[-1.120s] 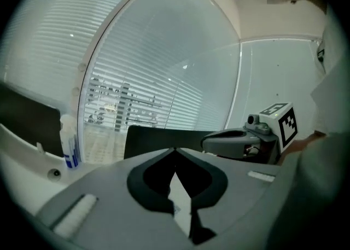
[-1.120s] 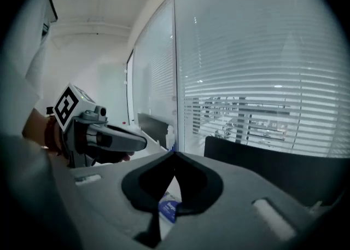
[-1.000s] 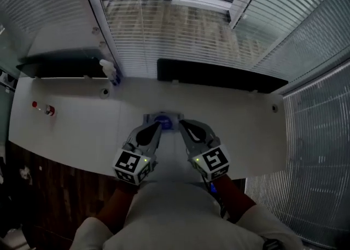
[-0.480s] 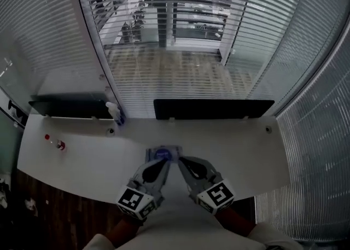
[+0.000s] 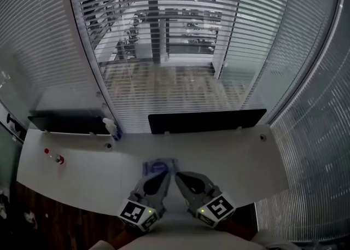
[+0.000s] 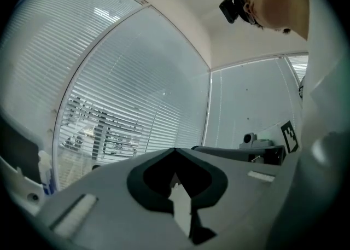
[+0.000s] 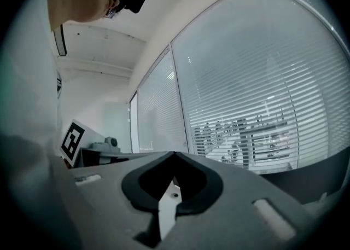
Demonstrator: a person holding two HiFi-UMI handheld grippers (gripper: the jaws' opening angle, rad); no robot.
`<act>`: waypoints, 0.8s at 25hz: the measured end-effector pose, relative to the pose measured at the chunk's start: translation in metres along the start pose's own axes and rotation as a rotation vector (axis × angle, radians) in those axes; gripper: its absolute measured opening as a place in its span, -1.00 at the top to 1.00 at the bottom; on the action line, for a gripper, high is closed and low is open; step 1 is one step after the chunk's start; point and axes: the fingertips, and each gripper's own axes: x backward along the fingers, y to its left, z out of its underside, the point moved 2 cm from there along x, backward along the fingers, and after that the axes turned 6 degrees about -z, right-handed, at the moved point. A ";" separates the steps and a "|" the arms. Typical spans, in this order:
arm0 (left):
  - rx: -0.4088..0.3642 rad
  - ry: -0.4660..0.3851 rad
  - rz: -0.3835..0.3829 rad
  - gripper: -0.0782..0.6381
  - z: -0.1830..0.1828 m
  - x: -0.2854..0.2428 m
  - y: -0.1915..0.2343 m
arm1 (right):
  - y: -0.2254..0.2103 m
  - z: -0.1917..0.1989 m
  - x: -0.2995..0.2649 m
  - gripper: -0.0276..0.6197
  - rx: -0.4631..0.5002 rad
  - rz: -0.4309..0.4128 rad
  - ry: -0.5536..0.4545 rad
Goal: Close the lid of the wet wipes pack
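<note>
My left gripper [image 6: 175, 151] has its fingers pressed together tip to tip, with nothing between them, and they point level at the slatted blinds [image 6: 126, 117]. My right gripper [image 7: 174, 155] is the same: fingers closed to a narrow seam, holding nothing, aimed at those blinds.

In the head view both grippers sit side by side over the near edge of the white surface [image 5: 246, 161]. Their tips are angled in toward each other, and their marker cubes are nearest me. The wet wipes pack [image 5: 159, 166] lies on the surface just beyond the two tips, about midway along the near edge. A round blue patch shows on its top, but it is small and dim here — I cannot tell whether the lid lies flat.

Along the far edge stand a long dark panel [image 5: 208, 120] and, to the left, a second dark panel [image 5: 65, 124], with a white bottle [image 5: 111, 128] between them. A small red thing [image 5: 58, 159] sits far left on the surface — well apart from the pack.
</note>
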 end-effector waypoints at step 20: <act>-0.024 0.019 -0.012 0.77 -0.004 -0.008 0.006 | -0.010 -0.009 -0.005 0.91 0.009 -0.006 -0.021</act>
